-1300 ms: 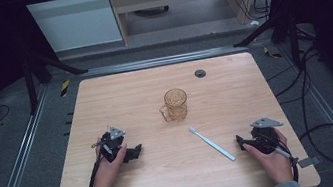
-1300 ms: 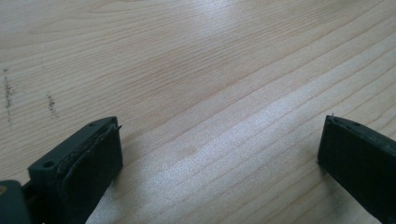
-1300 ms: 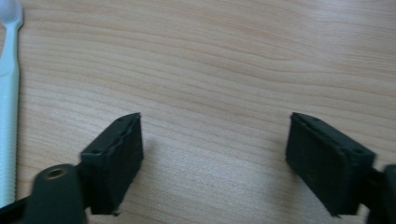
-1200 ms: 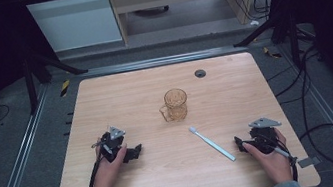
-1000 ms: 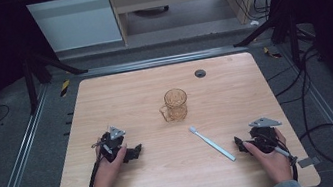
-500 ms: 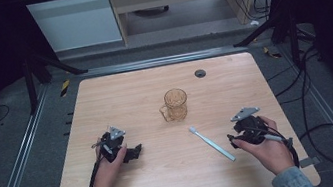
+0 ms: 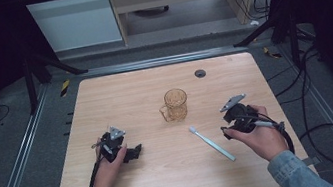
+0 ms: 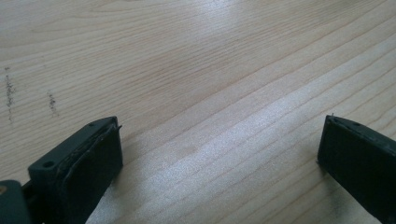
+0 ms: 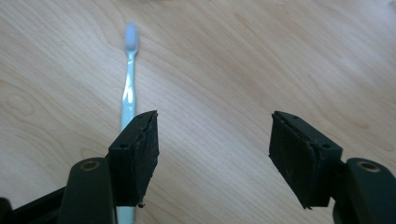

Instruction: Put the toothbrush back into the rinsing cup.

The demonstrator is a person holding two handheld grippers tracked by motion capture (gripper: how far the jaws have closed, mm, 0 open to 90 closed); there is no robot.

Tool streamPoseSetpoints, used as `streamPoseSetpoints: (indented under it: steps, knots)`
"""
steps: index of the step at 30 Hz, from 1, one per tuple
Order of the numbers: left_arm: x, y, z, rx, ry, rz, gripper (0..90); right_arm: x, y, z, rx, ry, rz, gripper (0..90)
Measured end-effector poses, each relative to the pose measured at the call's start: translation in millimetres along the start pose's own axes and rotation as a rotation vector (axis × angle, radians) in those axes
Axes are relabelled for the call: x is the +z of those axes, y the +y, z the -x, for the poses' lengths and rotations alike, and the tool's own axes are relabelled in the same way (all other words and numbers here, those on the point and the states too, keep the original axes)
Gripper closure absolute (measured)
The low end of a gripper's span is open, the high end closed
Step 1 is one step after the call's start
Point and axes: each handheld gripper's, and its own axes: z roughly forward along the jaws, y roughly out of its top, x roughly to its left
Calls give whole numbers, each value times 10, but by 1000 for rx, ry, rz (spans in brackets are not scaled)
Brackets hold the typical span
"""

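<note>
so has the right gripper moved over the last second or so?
Yes. In the high view the right gripper has shifted up-table and leftward, closing on the toothbrush, which lies where it did beside the glass mug.

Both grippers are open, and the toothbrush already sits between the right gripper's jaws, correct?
Not quite. Both are open, but the toothbrush lies outside the right gripper's jaws, beyond one jaw, as the right gripper view shows. The left gripper is open.

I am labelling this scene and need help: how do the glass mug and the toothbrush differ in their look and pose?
The glass mug stands upright, while the toothbrush lies flat. The mug is amber, see-through and round with a handle; the toothbrush is pale blue, opaque, long and thin. The mug stands apart from both grippers; the toothbrush lies just beside the open right gripper. Both rest on the wooden table.
</note>
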Motion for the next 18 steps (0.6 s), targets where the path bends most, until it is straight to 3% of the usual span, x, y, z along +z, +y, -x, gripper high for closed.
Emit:
streamPoseSetpoints:
  steps: [8, 18]
  knots:
    - [0, 0, 0, 0, 0, 0, 0, 34, 70, -7, -5, 55, -62, 399]
    - [1, 0, 1, -2, 0, 1, 0, 24, 329, -23, -16, 96, -87, 409]
